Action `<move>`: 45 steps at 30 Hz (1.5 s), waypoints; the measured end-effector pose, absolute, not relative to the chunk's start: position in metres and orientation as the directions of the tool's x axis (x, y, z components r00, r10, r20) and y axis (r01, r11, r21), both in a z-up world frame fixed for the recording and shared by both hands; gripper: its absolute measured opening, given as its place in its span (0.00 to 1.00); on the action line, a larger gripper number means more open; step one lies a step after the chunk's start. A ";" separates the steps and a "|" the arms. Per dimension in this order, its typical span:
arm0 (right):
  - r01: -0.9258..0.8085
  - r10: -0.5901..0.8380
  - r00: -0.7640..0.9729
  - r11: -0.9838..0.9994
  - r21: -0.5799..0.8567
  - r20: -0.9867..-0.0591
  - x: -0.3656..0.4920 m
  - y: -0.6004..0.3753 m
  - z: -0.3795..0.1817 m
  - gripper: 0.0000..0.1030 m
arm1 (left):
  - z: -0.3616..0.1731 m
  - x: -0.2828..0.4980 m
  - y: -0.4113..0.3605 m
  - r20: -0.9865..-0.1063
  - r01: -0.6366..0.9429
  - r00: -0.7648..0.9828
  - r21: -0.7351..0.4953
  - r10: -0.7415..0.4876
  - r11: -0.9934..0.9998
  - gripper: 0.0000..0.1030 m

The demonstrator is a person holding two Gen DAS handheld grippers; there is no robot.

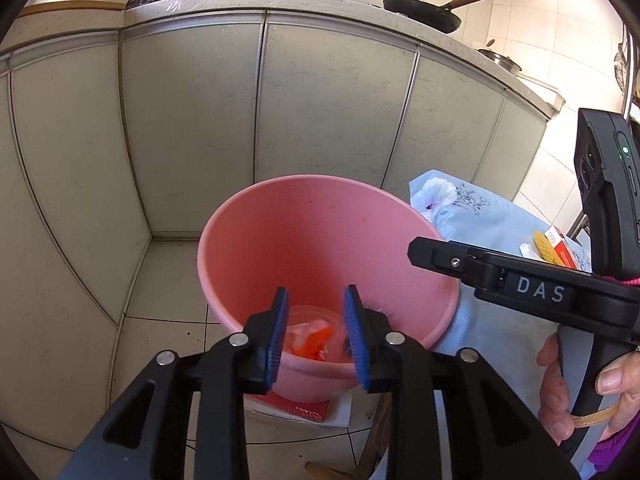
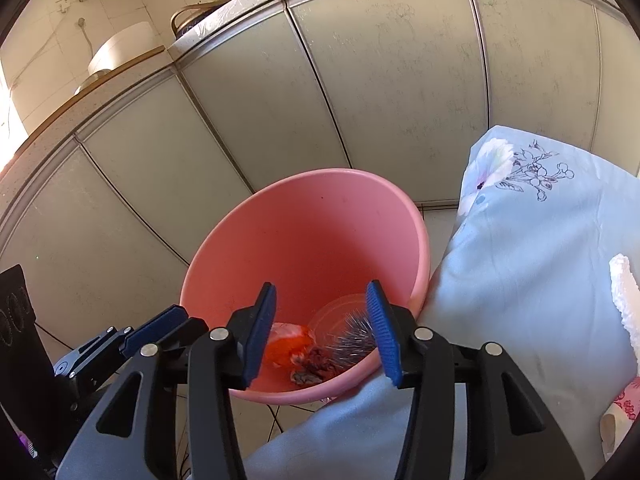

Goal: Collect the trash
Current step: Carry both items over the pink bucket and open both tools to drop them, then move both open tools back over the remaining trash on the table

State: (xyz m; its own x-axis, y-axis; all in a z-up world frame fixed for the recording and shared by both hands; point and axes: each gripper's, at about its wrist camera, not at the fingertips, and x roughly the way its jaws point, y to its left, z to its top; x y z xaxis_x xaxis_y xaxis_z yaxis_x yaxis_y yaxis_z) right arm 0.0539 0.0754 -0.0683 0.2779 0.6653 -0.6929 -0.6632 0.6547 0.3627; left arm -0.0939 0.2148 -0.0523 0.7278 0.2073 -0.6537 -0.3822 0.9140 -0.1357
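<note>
bright daylight, sharp focus, fisheye bending edges, glare far left.

Trash (image 2: 296, 350) lies in the basin (image 2: 312, 216), left of the cloth-covered table (image 2: 532, 248).

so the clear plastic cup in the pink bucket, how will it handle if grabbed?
The clear plastic cup looks thin-walled, so probably light and easily crushed. It lies on its side in the pink bucket, so may roll. Its smooth surface could slip.

Both grippers (image 1: 316, 330) (image 2: 326, 330) agape, empty
</note>
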 end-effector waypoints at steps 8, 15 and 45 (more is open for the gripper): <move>-0.679 0.663 0.305 0.655 0.333 -0.684 0.045 0.068 -0.059 0.47 | -0.047 -0.098 0.215 -0.651 -0.390 0.730 -0.147 0.208 0.909 0.31; -0.687 0.662 0.340 0.660 0.304 -0.669 0.034 0.050 -0.048 0.47 | -0.038 -0.101 0.209 -0.638 -0.379 0.742 -0.150 0.203 0.913 0.31; -0.581 0.549 0.551 0.793 0.182 -0.628 -0.009 -0.117 -0.017 0.47 | -0.011 -0.065 0.116 -0.625 -0.167 0.779 -0.121 0.056 0.979 0.31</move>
